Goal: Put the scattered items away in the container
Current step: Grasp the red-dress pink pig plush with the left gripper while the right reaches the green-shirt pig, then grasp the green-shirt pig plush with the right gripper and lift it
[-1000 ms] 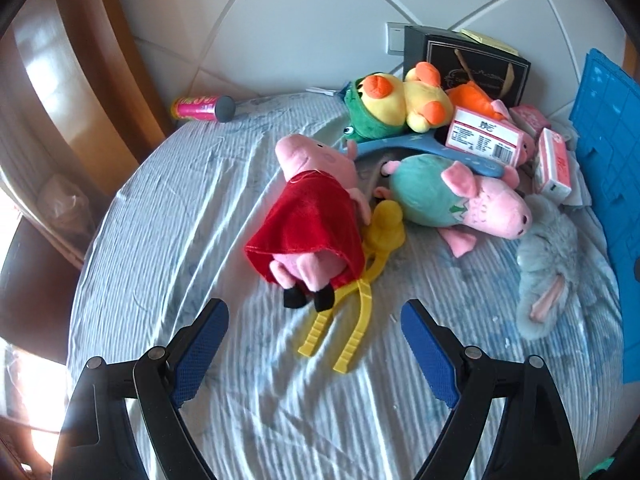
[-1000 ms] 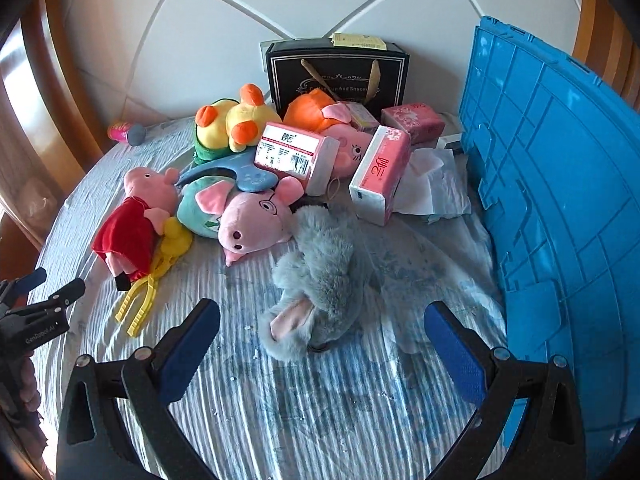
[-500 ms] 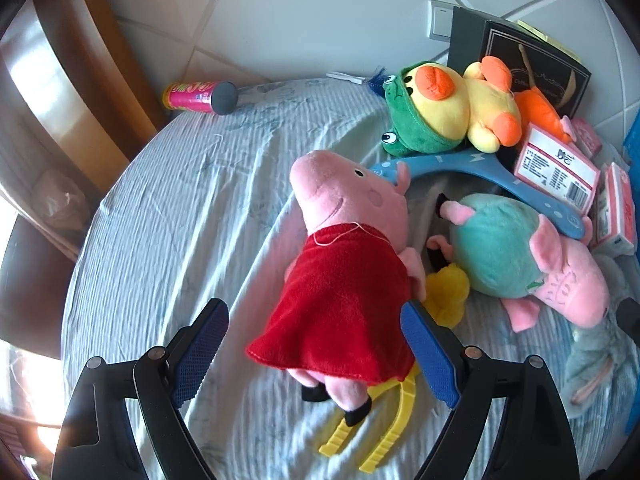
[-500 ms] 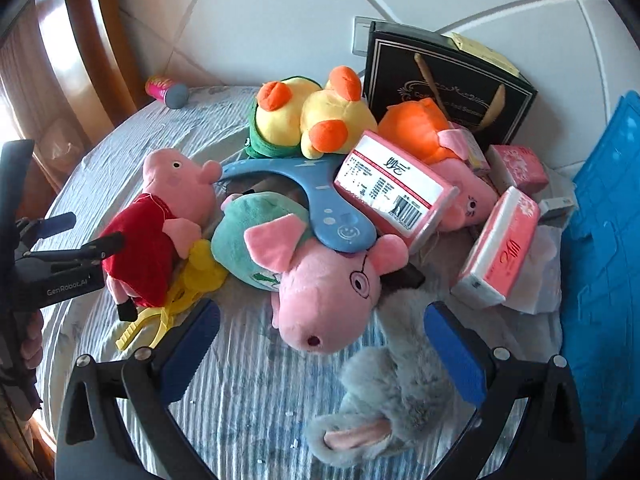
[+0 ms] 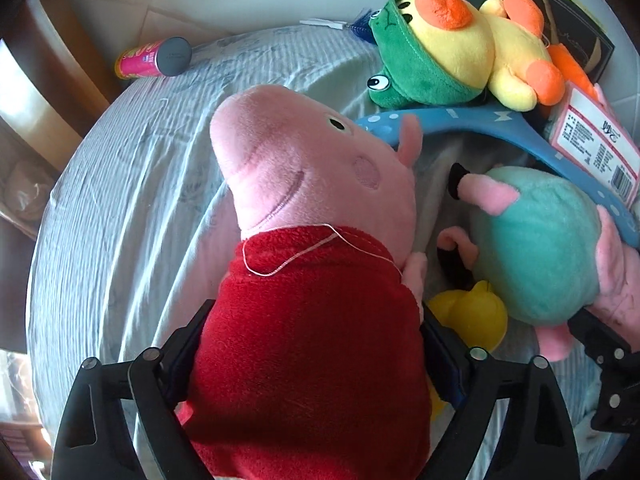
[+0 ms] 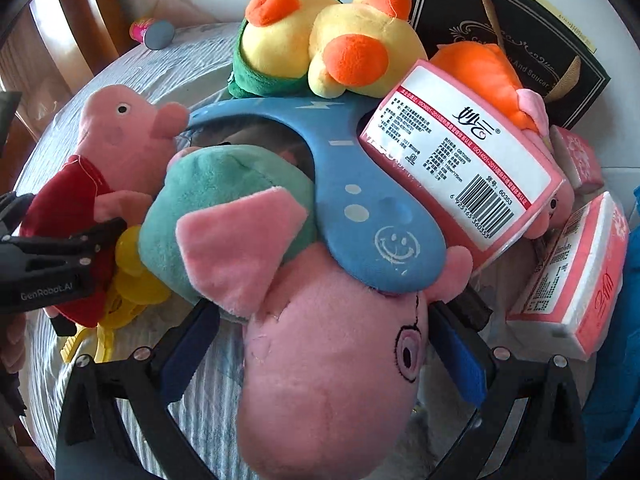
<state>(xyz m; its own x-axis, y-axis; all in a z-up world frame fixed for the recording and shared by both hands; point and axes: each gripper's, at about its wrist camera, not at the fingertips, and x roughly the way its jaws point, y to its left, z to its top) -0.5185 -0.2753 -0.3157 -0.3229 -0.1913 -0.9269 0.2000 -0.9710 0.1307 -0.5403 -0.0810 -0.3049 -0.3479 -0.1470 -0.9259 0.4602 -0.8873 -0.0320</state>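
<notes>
A bed with a pale blue striped sheet (image 5: 120,208) stands against a white tiled wall, heaped with plush toys, tissue packs and a blue hanger (image 6: 360,208). The left tongs (image 5: 316,364) stand wide around the red dress of the pink pig plush (image 5: 312,264), low in the left view, and the right tongs (image 6: 320,360) stand wide around the pink head of the teal-bodied pig plush (image 6: 320,360), bottom centre of the right view; neither pair visibly squeezes yet. To do this well I would close each pair deep on the stuffing, then lift the teal pig slowly, since the hanger and a tissue pack (image 6: 460,168) lie over it, before carrying both to the blue container (image 6: 616,400) at the lower right edge.
</notes>
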